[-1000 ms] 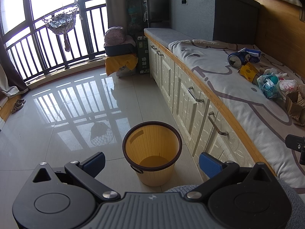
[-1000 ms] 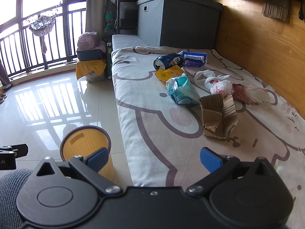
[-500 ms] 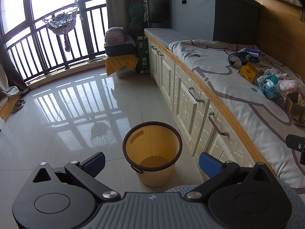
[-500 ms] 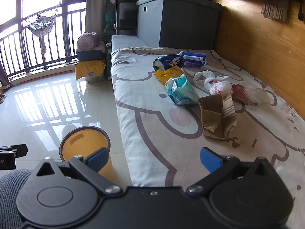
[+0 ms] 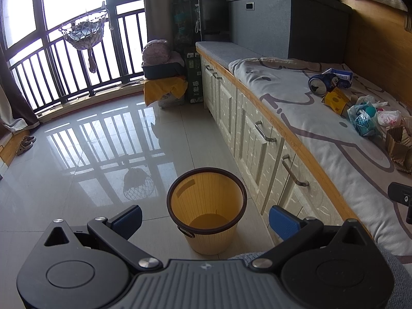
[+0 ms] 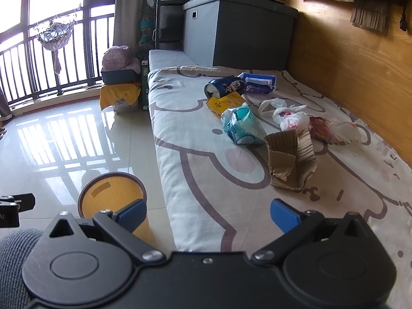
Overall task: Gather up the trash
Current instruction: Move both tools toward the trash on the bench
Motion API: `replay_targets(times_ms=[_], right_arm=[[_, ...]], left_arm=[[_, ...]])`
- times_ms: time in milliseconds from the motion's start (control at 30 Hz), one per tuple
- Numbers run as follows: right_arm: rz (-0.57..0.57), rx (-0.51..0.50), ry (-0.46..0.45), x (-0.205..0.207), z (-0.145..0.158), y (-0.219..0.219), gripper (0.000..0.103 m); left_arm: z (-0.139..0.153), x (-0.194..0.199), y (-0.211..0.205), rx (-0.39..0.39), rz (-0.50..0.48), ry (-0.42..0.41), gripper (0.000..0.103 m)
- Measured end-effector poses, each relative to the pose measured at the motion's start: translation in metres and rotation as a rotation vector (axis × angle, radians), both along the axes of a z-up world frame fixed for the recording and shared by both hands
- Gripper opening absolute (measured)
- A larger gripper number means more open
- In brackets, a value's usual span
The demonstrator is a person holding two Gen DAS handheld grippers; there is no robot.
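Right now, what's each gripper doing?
Left gripper: open, holding nothing, above the bin.
Right gripper: open, holding nothing.

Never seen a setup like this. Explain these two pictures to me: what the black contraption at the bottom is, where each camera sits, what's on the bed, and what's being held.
No robot here: a person holds a two-finger gripper in each hand, each with a camera looking forward along its blue-tipped fingers. The left gripper faces a yellow bin standing on the floor. The right gripper faces the bed, where the trash lies: a torn cardboard box, a teal plastic bag, a yellow carton, a blue can, a wipes pack and white bags. Both grippers are open and hold nothing. The bin looks empty.
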State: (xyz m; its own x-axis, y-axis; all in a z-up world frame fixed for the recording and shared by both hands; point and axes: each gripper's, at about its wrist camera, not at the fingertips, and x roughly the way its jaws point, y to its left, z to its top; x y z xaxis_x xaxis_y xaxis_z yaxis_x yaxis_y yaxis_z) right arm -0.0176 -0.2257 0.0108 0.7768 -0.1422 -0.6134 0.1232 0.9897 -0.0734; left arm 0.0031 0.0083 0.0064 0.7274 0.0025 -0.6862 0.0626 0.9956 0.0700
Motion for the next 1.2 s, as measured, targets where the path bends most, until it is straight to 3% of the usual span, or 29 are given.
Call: replay_targets(times_ms=[400, 633, 867, 1200], right_arm=[[0.018, 0.01, -0.074, -0.011, 0.015, -0.012, 0.103], [-0.006, 0.038, -0.164, -0.015, 0.027, -0.038, 0.103], [-0.087, 0.029, -0.221, -0.013, 0.029, -0.072, 0.103], [-0.21, 0.047, -0.209, -0.005, 0.016, -0.125, 0.103]], left_arm=[[0.019, -0.011, -0.012, 0.011, -0.015, -0.103, 0.103], [0.036, -0.007, -0.023, -0.051, -0.038, -0.147, 0.103], [0.044, 0.022, -0.058, -0.058, -0.085, -0.152, 0.103], [0.046, 0.084, -0.142, -0.048, -0.229, -0.17, 0.103]])
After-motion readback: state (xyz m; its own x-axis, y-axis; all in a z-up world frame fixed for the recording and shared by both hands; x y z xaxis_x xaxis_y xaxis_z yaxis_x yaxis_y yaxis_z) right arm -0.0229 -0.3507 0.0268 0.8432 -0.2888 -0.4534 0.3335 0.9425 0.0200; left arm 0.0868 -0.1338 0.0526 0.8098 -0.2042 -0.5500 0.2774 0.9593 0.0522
